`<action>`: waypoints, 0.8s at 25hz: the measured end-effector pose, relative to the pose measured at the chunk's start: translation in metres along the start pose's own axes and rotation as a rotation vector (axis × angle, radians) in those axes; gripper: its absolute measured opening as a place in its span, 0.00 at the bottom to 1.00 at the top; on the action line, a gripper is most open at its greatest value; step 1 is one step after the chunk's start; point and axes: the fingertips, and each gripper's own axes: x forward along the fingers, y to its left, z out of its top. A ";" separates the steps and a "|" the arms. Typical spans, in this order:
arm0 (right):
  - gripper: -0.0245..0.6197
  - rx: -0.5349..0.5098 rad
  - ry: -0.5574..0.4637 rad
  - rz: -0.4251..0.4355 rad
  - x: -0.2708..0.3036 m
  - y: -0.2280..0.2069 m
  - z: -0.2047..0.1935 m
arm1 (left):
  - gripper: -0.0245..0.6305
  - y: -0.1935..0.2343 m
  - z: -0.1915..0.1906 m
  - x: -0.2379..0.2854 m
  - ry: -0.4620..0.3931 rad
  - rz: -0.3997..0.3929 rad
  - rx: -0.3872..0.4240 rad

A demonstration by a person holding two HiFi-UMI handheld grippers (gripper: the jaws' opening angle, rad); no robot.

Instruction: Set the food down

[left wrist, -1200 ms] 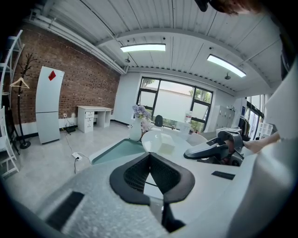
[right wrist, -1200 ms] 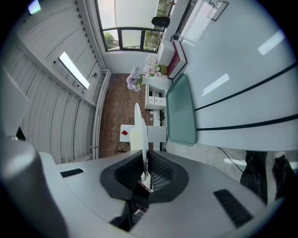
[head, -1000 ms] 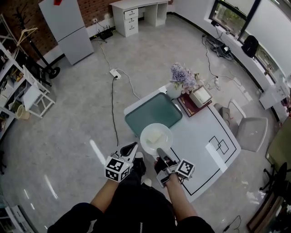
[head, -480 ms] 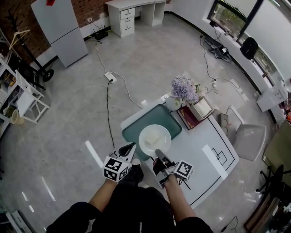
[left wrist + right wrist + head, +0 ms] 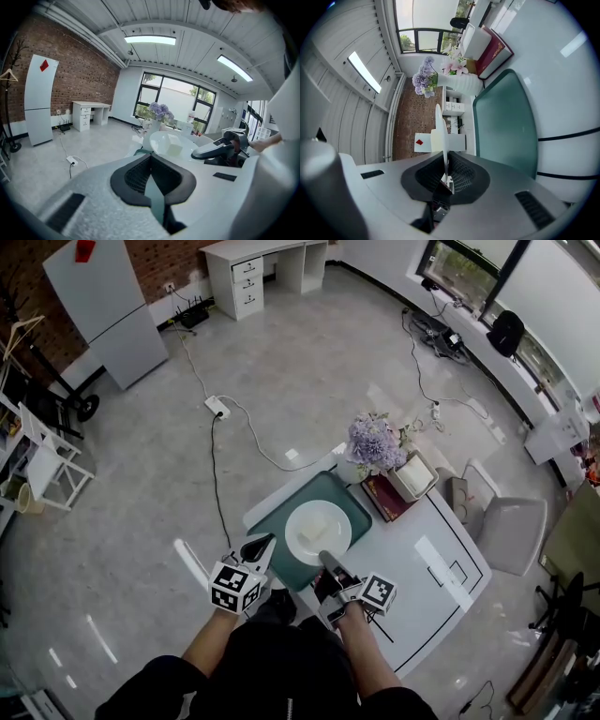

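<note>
Both forearms reach forward from the person's body, the right claw (image 5: 325, 557) tipped slightly down at the near edge of a green tray (image 5: 349, 501) on the white bench (image 5: 412, 589), with the left claw (image 5: 261, 546) near it. Purple flowers (image 5: 374, 441) and a red book (image 5: 383, 495) stand beyond the tray. The right claw is clamped on the rim of a white plate (image 5: 330, 521) carrying a pale block of food (image 5: 314, 530) over the tray, while the left claw's jaws are together and empty.

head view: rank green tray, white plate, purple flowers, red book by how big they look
1. green tray
2. white plate
3. purple flowers
4. red book, partly under a white box, so 3 and 4 are unsure
</note>
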 end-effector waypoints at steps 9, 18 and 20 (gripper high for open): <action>0.07 0.022 -0.027 -0.020 0.017 -0.006 0.022 | 0.05 0.013 0.005 0.024 0.030 -0.031 0.001; 0.07 0.069 -0.072 -0.035 0.023 -0.026 0.045 | 0.05 0.015 -0.005 0.036 0.066 -0.063 -0.002; 0.07 0.068 -0.076 -0.060 0.023 -0.035 0.051 | 0.05 0.014 -0.009 0.039 0.074 -0.069 -0.005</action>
